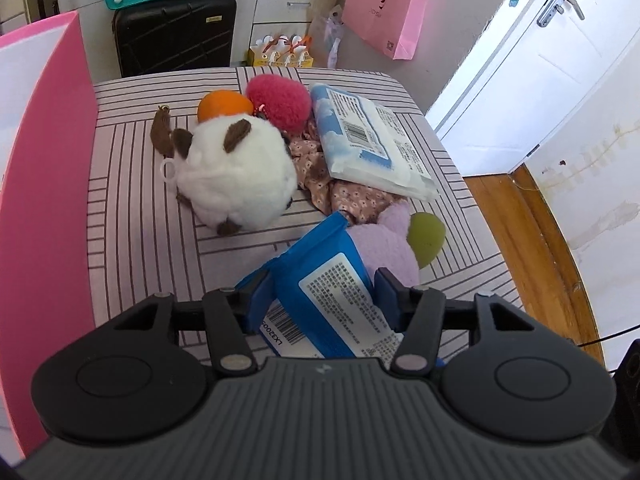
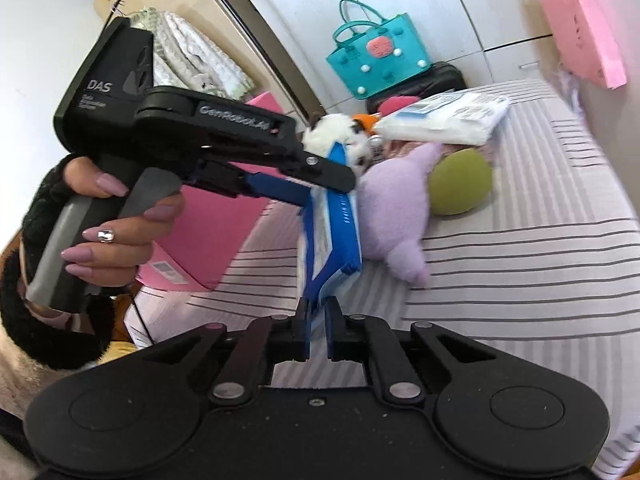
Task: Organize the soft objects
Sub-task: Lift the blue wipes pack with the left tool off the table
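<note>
Blue tissue pack [image 1: 320,296] held between both grippers, above striped surface [image 2: 540,280]. Right gripper [image 2: 318,328] clamped tight on pack's near edge. Left gripper [image 1: 324,300] straddles pack body, pads against both sides, half-closed. Purple plush [image 1: 384,240] just beyond left fingertips. Advice: avoid twisting pack; lift clear before transfer.

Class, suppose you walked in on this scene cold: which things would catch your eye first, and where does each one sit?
First, the blue tissue pack held up between both tools: the left hand-held gripper spans its sides, and the right hand-held gripper pinches its lower edge. Next, the white plush toy in the middle of the striped bed, with the white tissue pack to its right.
</note>
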Action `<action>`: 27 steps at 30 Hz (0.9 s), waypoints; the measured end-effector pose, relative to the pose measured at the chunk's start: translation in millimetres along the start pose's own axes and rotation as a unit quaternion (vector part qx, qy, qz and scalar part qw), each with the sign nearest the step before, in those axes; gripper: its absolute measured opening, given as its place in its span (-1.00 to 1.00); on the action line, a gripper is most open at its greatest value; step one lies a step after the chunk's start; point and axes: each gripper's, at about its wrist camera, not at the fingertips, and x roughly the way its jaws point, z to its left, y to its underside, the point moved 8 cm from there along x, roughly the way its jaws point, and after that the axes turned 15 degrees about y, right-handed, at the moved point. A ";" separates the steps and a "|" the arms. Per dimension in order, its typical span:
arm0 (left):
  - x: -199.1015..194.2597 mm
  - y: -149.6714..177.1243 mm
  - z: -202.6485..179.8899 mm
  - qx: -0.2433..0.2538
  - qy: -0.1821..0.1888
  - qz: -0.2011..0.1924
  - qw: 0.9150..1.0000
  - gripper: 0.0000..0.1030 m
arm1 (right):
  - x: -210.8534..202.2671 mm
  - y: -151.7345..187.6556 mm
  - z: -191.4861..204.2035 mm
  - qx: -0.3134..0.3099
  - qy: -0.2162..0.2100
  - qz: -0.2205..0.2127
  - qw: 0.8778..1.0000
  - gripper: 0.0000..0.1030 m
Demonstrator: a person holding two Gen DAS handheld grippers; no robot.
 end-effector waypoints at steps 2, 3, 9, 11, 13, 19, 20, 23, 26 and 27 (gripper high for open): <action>-0.1 2.5 -2.5 -0.002 -0.002 -0.002 1.000 0.06 | -2.5 0.8 -6.6 0.006 -0.001 0.008 1.000 -0.91; 0.4 2.9 -3.0 -0.001 -0.002 -0.002 1.000 0.06 | -2.2 0.2 -10.6 0.008 0.006 0.009 1.000 -0.91; 3.5 0.2 -0.5 0.003 0.003 -0.016 1.000 0.08 | 2.6 4.7 -8.2 0.004 -0.002 0.024 1.000 -0.76; 3.2 -0.3 2.5 -0.006 0.006 -0.019 1.000 0.07 | 3.7 7.7 -3.0 0.008 -0.013 0.029 0.999 -0.67; 3.5 -0.7 3.8 -0.012 0.008 -0.019 1.000 0.07 | 8.2 6.5 0.8 0.027 -0.029 0.036 0.999 -0.24; 2.9 1.1 0.9 -0.004 0.001 -0.021 1.000 0.08 | 24.1 -0.9 5.8 0.061 -0.010 0.023 0.998 -0.66; 2.0 1.2 0.5 -0.001 0.000 -0.022 1.000 0.14 | 25.4 -0.8 4.7 0.061 -0.006 0.023 0.998 -0.69; -2.5 -1.0 0.2 0.017 -0.016 -0.031 0.999 0.45 | 21.0 0.9 1.3 0.059 -0.006 0.023 0.998 -0.73; -7.8 -6.7 -2.2 0.063 -0.034 -0.049 0.996 0.59 | 18.0 1.0 -5.6 0.070 -0.013 0.035 0.997 -0.73; -8.7 -8.1 -3.4 0.073 -0.030 -0.053 0.995 0.59 | 17.3 0.6 -8.0 0.074 -0.013 0.037 0.996 -0.73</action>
